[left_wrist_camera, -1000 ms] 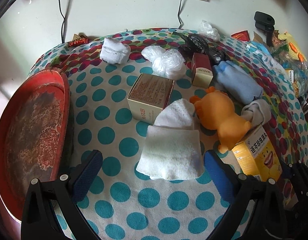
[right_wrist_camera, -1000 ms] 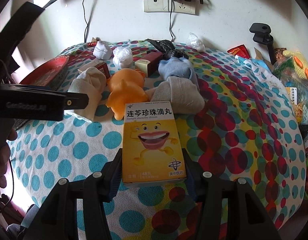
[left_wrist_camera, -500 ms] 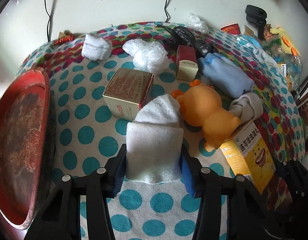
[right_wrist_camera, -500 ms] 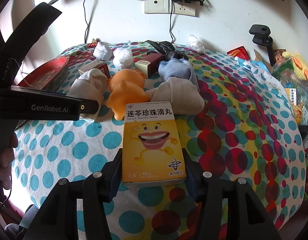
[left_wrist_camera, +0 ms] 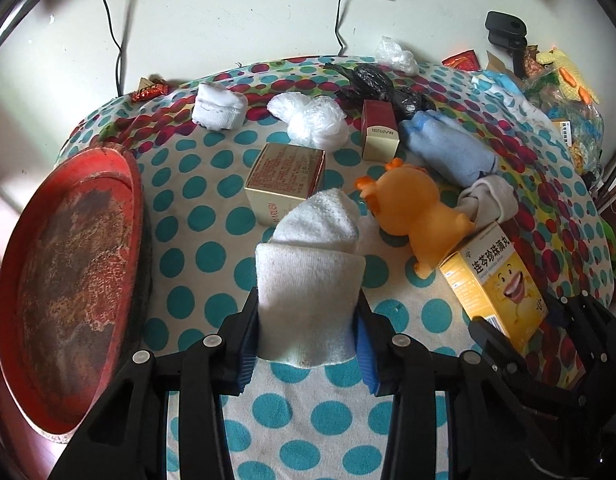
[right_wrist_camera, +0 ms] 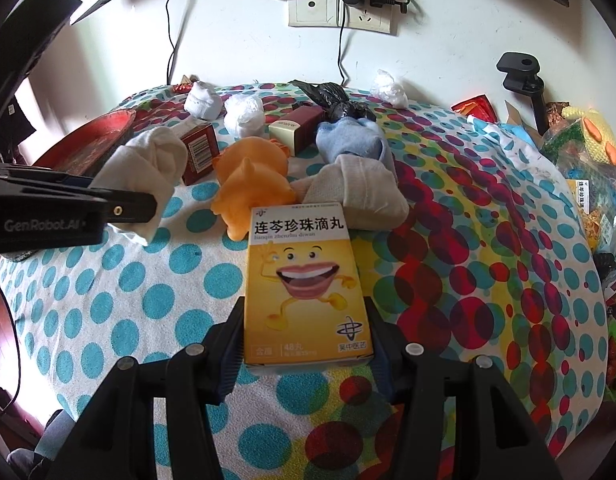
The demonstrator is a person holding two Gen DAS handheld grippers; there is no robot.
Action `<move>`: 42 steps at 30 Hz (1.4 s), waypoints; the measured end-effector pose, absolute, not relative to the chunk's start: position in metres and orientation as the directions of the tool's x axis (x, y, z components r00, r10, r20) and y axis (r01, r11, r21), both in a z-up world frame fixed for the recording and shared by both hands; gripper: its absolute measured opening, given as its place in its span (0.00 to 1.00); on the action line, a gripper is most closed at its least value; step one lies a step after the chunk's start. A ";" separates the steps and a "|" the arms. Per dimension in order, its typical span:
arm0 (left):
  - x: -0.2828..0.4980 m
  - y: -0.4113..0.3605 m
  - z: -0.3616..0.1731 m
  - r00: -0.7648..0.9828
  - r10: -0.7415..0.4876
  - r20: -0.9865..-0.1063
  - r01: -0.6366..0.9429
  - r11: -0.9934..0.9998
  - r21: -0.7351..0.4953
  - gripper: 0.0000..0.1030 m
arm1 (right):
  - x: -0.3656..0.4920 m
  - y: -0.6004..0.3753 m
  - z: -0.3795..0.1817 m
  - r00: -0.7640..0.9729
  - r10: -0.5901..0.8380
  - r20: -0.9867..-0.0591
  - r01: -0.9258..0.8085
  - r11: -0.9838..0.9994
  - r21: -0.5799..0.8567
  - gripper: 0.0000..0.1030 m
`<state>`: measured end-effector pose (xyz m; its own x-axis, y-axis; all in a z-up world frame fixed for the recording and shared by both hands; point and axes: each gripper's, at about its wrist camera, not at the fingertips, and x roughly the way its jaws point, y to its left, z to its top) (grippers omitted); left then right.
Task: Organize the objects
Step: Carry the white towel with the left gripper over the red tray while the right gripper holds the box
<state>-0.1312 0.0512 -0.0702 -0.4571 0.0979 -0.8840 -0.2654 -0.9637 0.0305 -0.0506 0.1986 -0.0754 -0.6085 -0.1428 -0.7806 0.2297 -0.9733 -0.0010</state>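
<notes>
Left claw (left_wrist_camera: 307, 332) has just closed, pads now squeezing the rolled white sock (left_wrist_camera: 308, 280), near end pinched, just in front of gold box (left_wrist_camera: 286, 176). Right claw (right_wrist_camera: 304, 344) grips yellow medicine box (right_wrist_camera: 306, 284) on polka-dot table (right_wrist_camera: 468, 240), beside orange rubber toy (right_wrist_camera: 250, 178).

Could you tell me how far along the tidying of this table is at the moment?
Nothing looks sorted yet: the red tray holds nothing. In hand: the left gripper has just closed on the white sock, and the right gripper grips the yellow medicine box. Left on the dotted cloth: the orange toy, other boxes, socks and bags.
</notes>
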 end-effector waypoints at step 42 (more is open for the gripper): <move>-0.125 -0.104 -0.019 -0.549 -0.057 -0.834 -0.056 -0.993 0.105 0.38 | -0.050 0.196 -0.076 -0.612 -0.123 -0.781 0.222 -0.975 -0.020 0.52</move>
<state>-0.1254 -0.1041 -0.0194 -0.5495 -0.0569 -0.8336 -0.0562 -0.9929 0.1047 -0.0505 0.1956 -0.0763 -0.6119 -0.1233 -0.7813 0.2222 -0.9748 -0.0202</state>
